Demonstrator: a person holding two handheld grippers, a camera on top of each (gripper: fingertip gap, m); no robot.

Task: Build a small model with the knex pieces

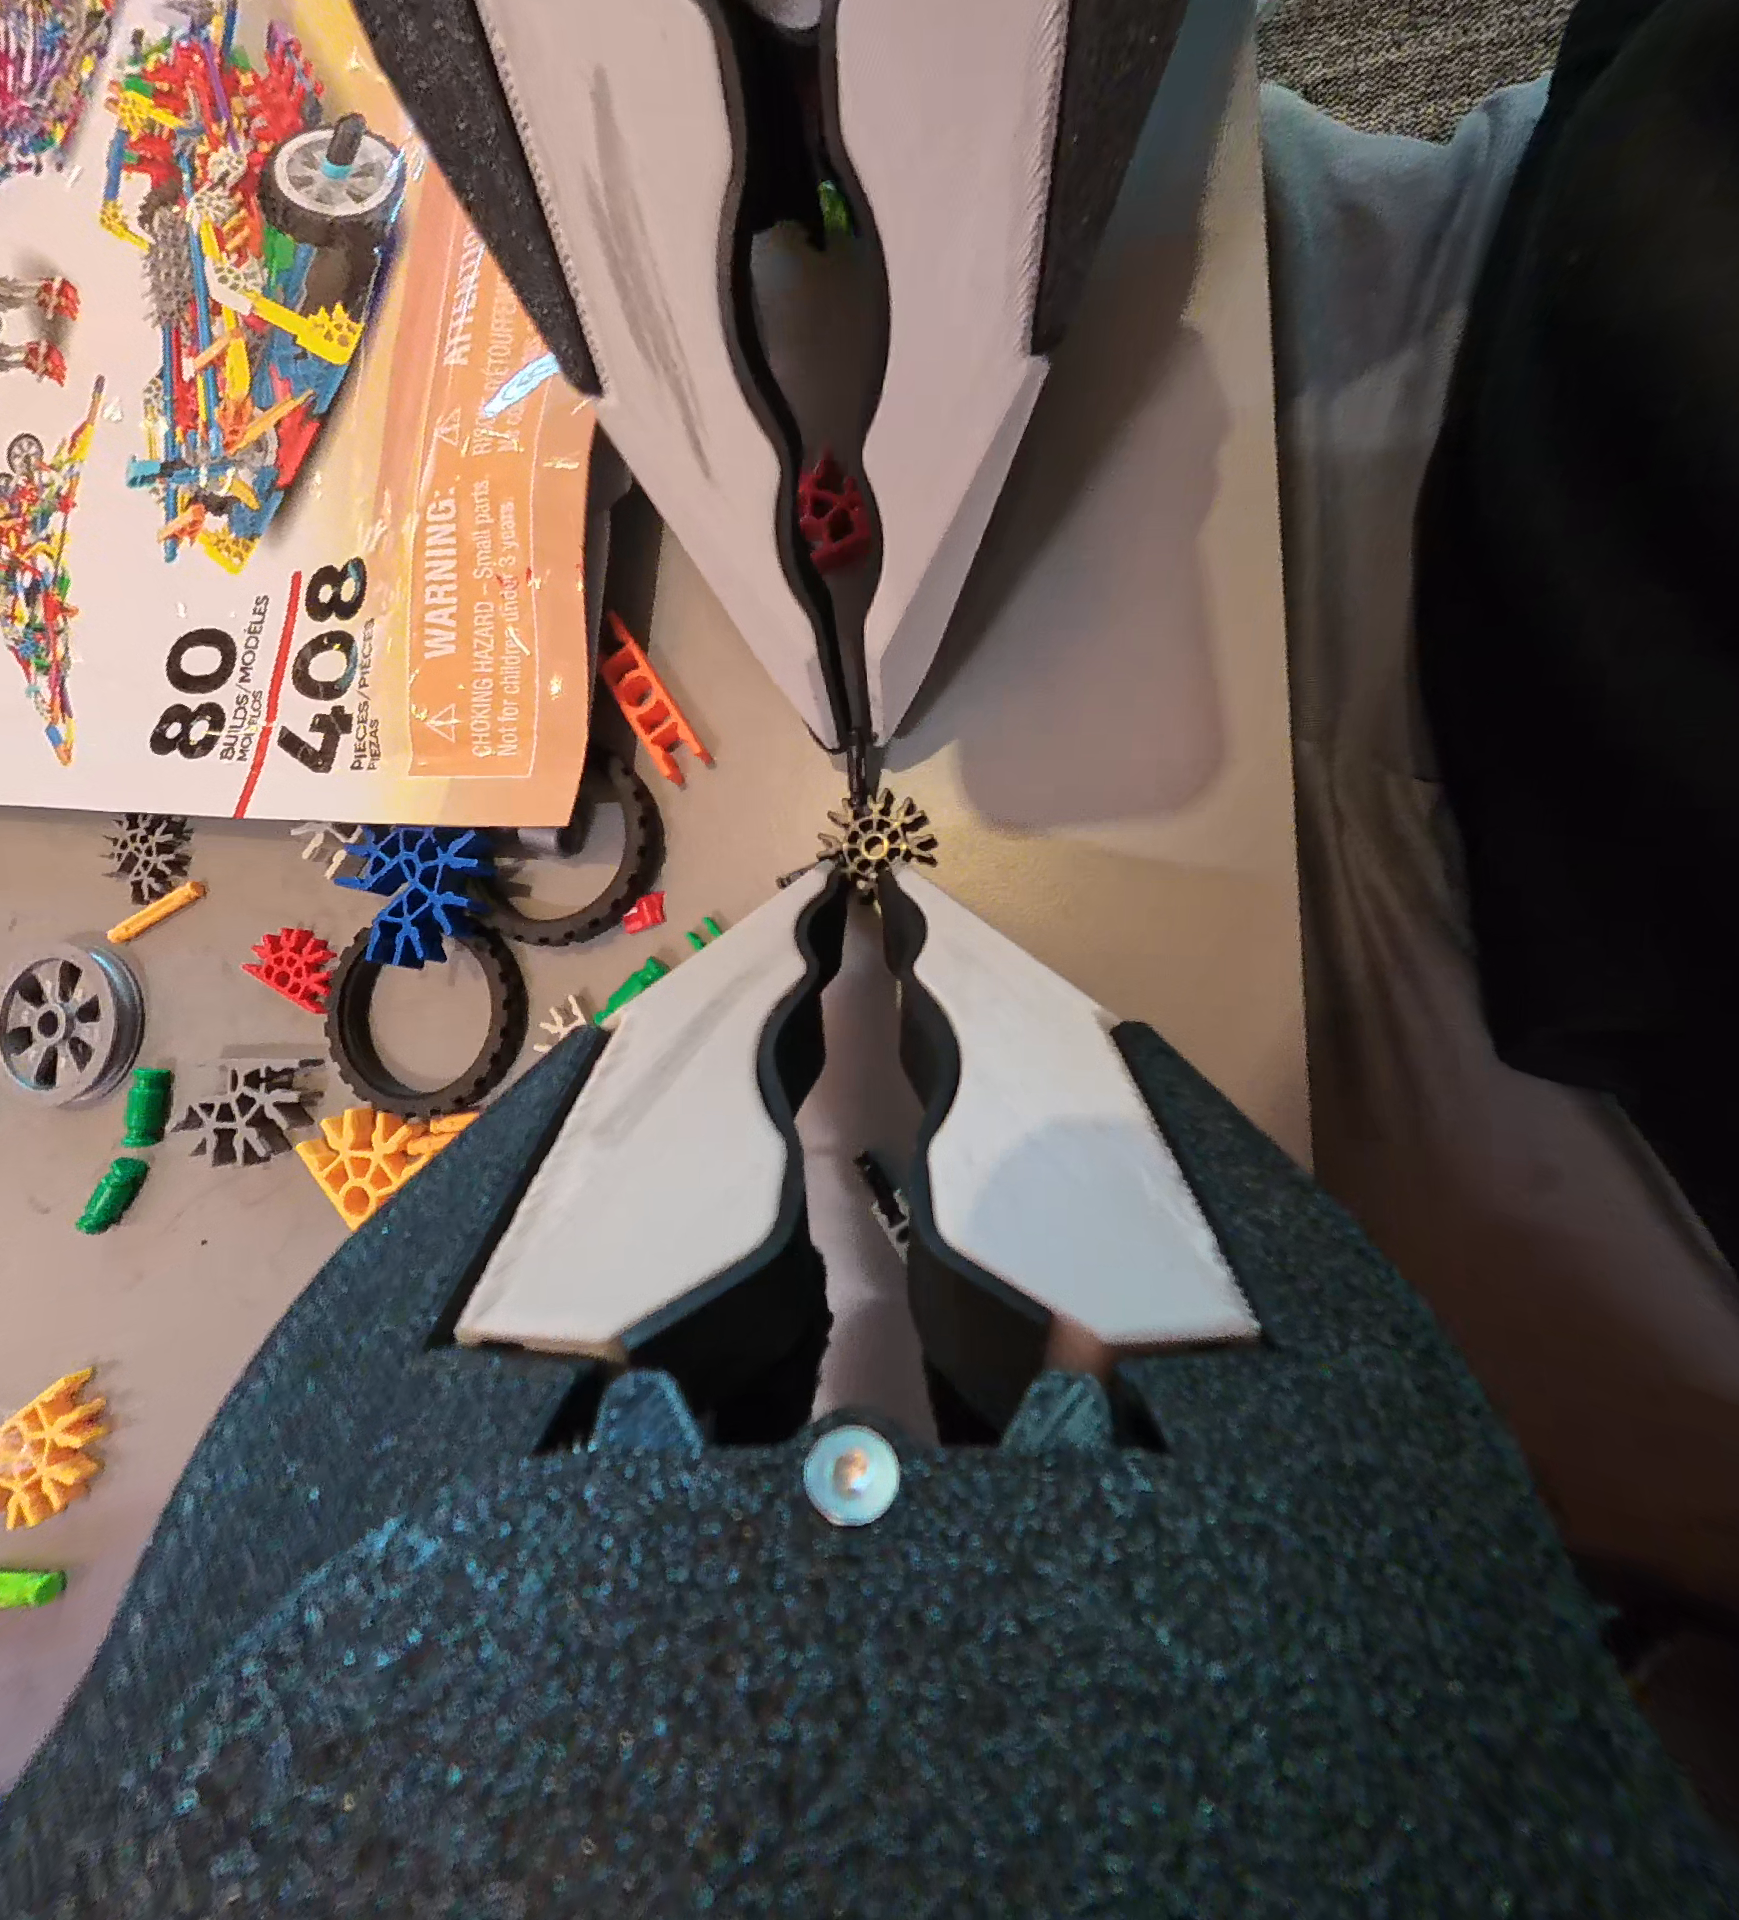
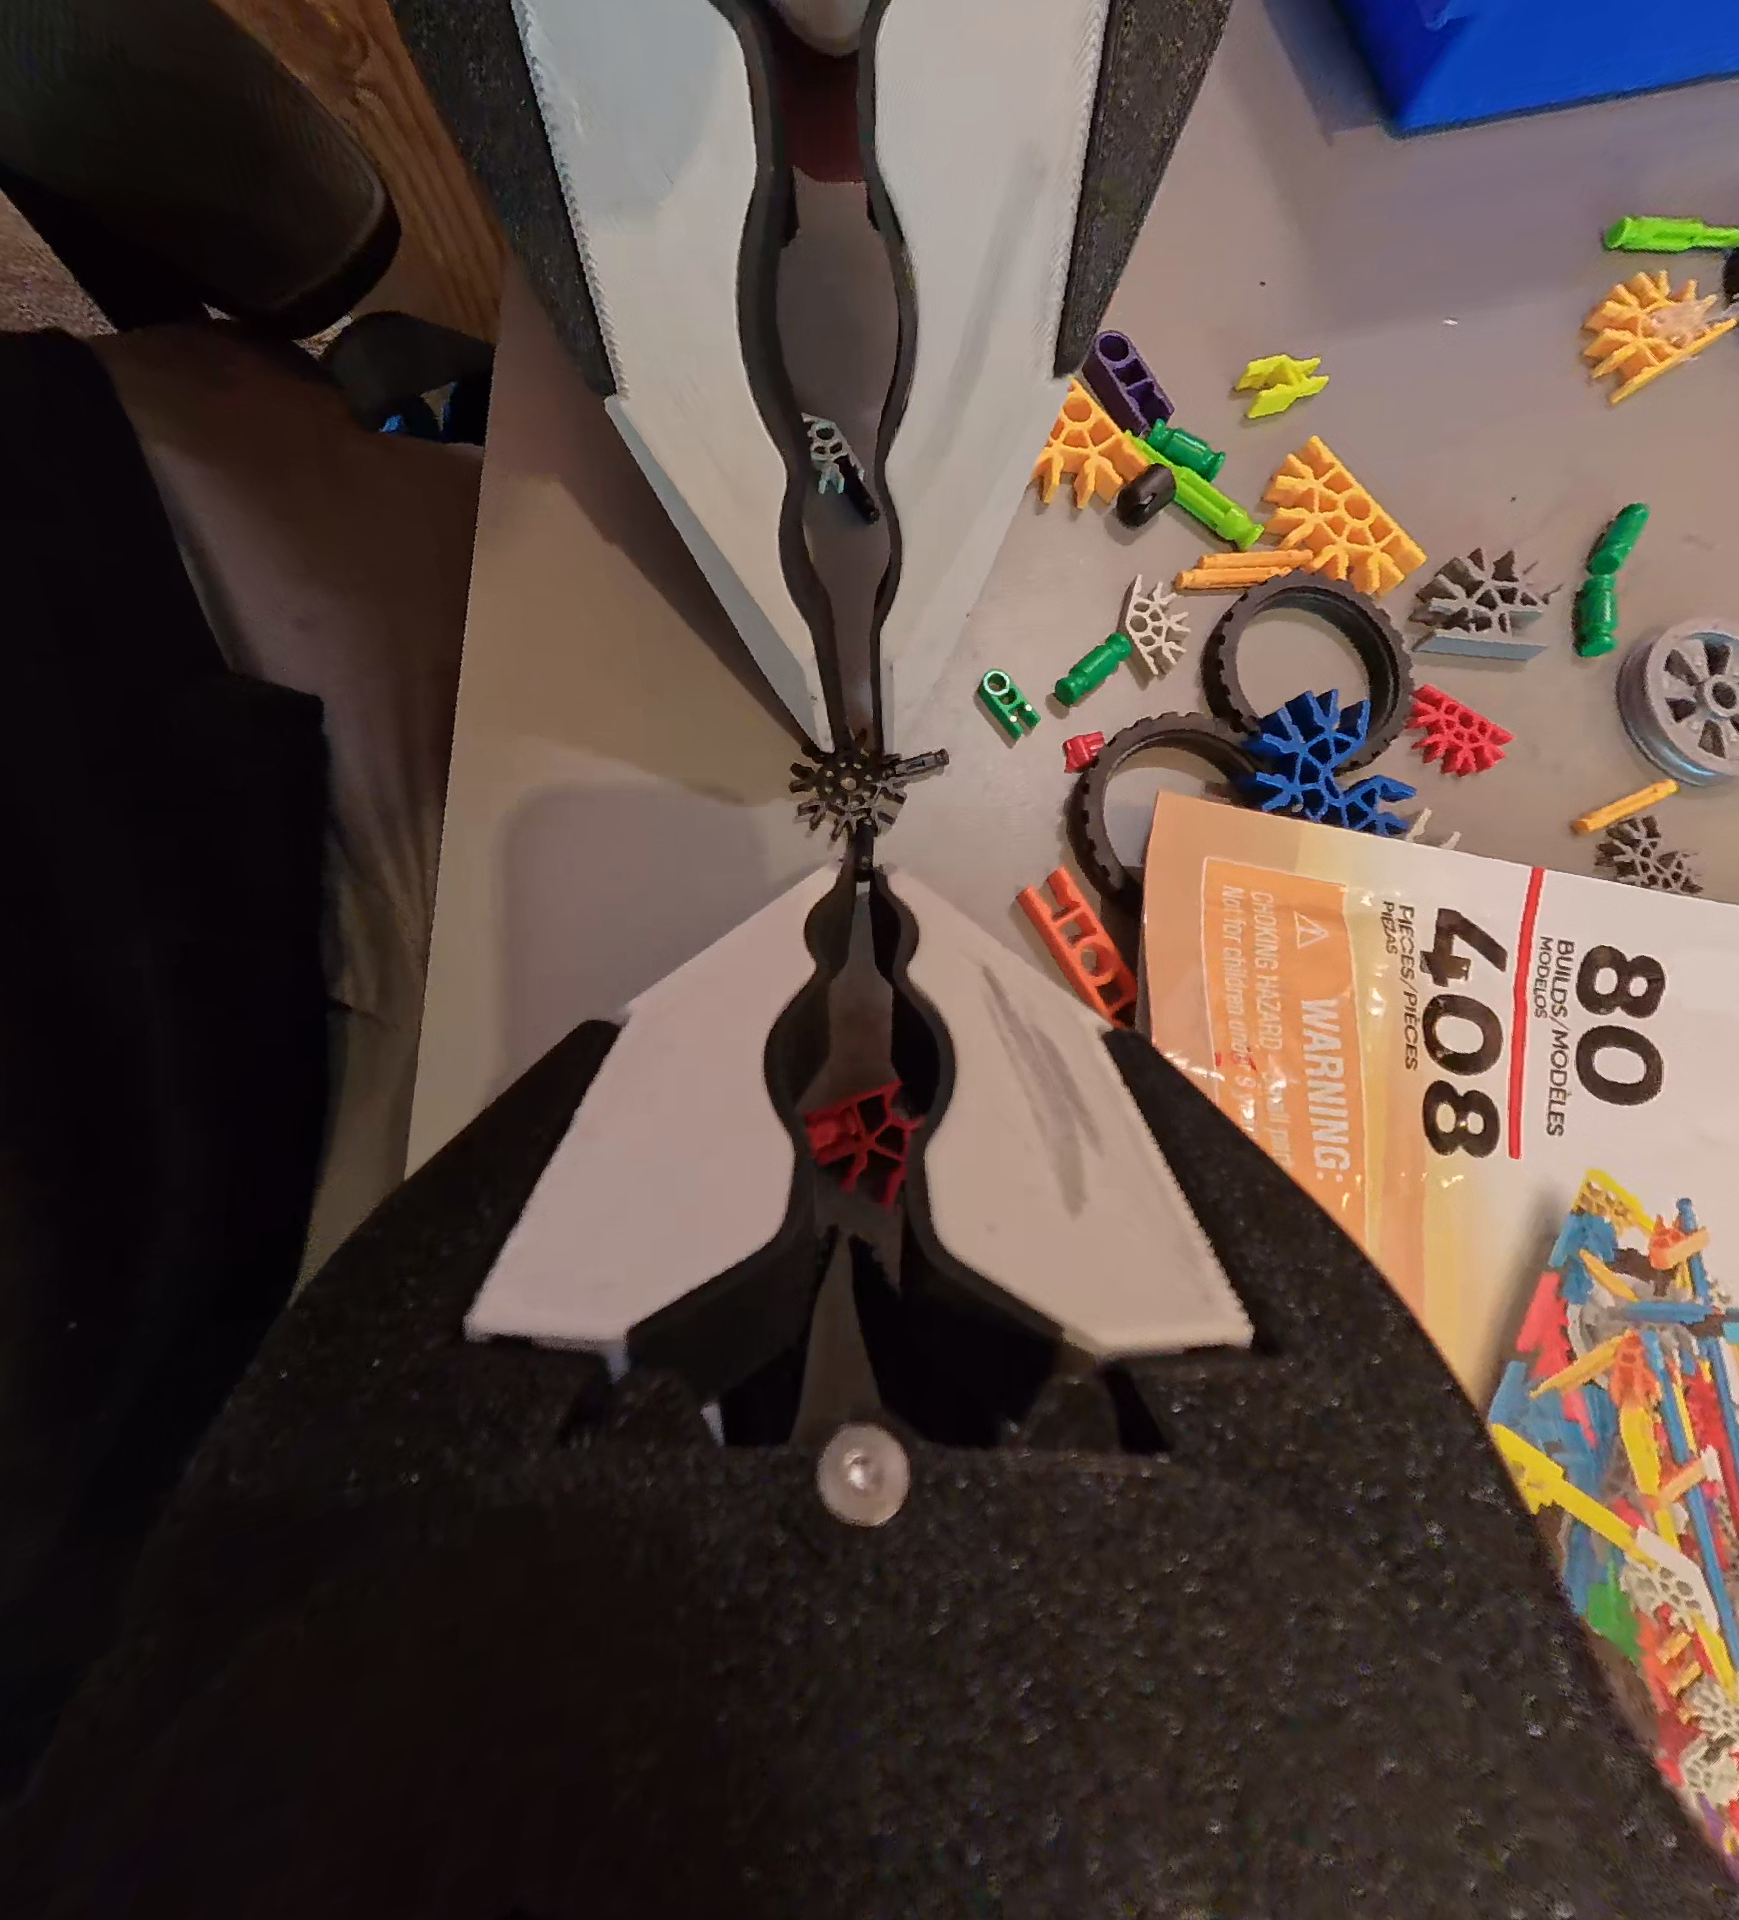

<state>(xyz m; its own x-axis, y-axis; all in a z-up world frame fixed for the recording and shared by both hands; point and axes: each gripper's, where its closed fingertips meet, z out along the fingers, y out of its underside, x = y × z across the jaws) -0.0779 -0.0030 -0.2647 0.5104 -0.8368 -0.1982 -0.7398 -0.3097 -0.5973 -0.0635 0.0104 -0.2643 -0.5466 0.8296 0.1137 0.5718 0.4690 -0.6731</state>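
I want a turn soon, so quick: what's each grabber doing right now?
Left gripper: shut on the black connector.
Right gripper: shut on a thin black rod, with a red connector lodged farther back between its fingers.

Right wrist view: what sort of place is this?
Probably a home or hobby table: a grey tabletop strewn with loose construction-toy pieces such as a black tyre, beside the set's printed bag.

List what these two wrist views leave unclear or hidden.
Black rod: right wrist view, pinched in the right tool; its fingers hide its length.
Red connector: left wrist view, glimpsed through the right tool's finger gap; held or lying, cannot tell.
Whitish piece: right wrist view, mostly behind the left tool.
Blue box: right wrist view, cut by top edge.
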